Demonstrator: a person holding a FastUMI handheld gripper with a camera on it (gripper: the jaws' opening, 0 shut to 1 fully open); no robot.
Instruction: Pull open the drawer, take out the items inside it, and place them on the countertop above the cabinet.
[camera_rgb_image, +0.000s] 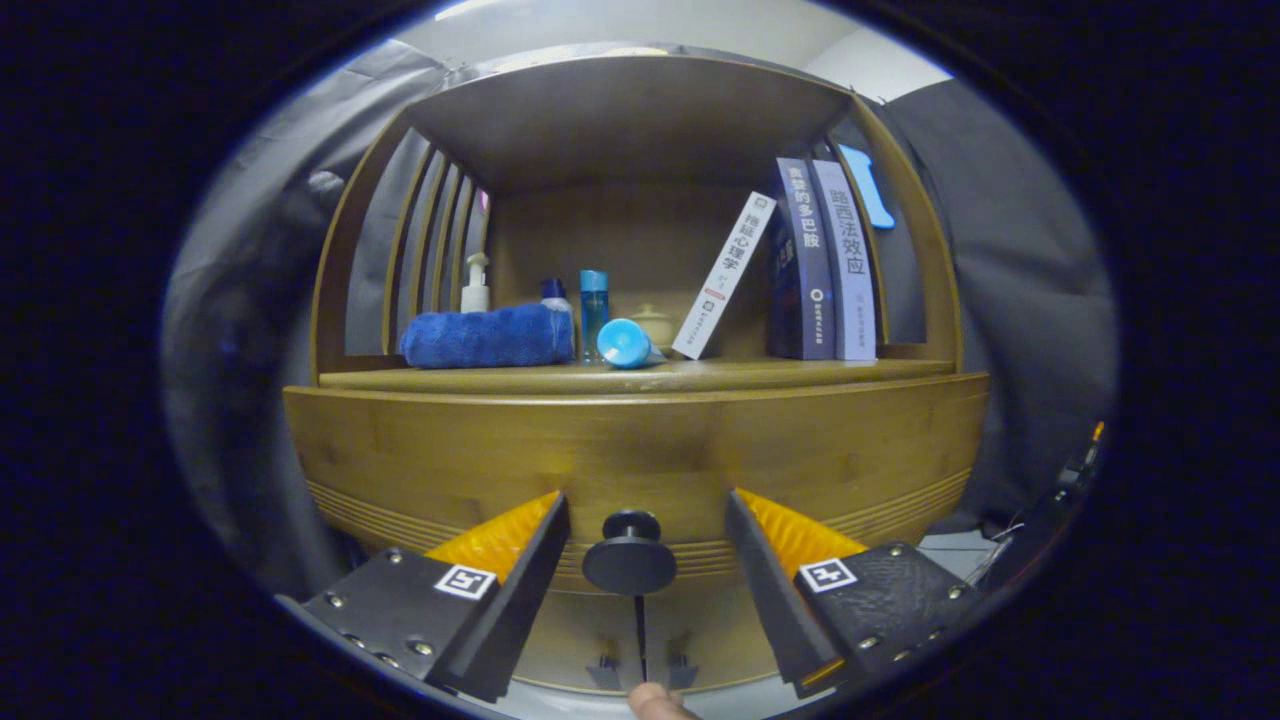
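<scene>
The gripper (645, 515) is spread wide, its two fingers flanking the round dark knob (630, 553) of the drawer (640, 450) with a gap on each side, touching nothing; the drawer front is flush and closed. Above it runs the wooden countertop (800, 374), holding a rolled blue towel (487, 337), a pump bottle (476, 284), blue bottles (594, 310), one lying down (626, 343), and three books (800, 265), one leaning. Dark cloth hangs behind the cabinet (900, 460).
</scene>
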